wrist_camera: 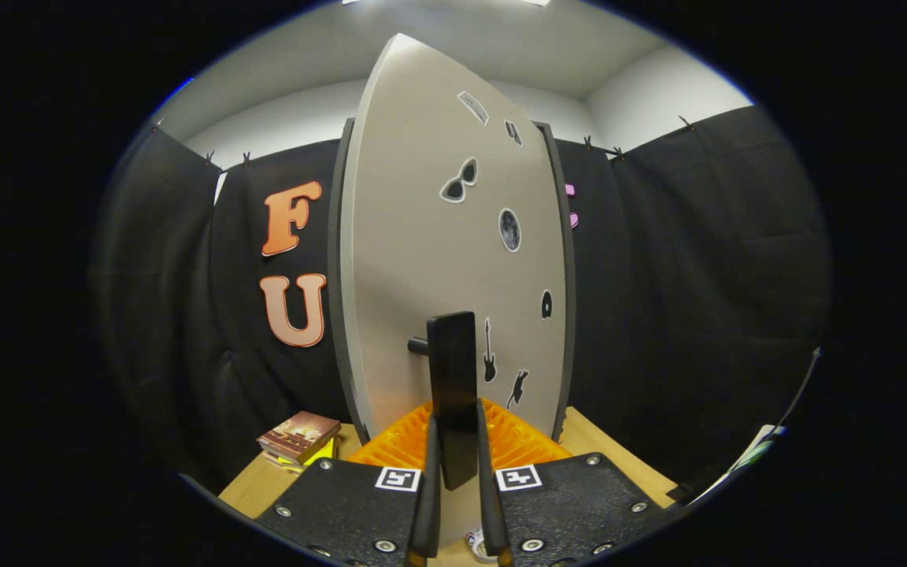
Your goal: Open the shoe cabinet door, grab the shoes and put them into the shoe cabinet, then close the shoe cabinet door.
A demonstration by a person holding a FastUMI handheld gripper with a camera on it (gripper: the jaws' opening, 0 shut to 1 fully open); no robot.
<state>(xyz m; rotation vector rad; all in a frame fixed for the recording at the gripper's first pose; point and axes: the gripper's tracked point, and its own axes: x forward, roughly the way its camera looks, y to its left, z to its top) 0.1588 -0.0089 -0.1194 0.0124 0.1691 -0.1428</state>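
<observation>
Both fingers (453,465) pinch the black door handle (452,370), hiding its lower end; cabinet door (422,260) conceals the interior.

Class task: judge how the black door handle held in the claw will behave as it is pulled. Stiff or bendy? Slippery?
The handle looks like a flat, rigid bar standing off the grey cabinet door on a short peg, so it probably won't flex. Its smooth dark face may be slippery. The claw presses it from both sides, so the door should swing rather than tip.
</observation>
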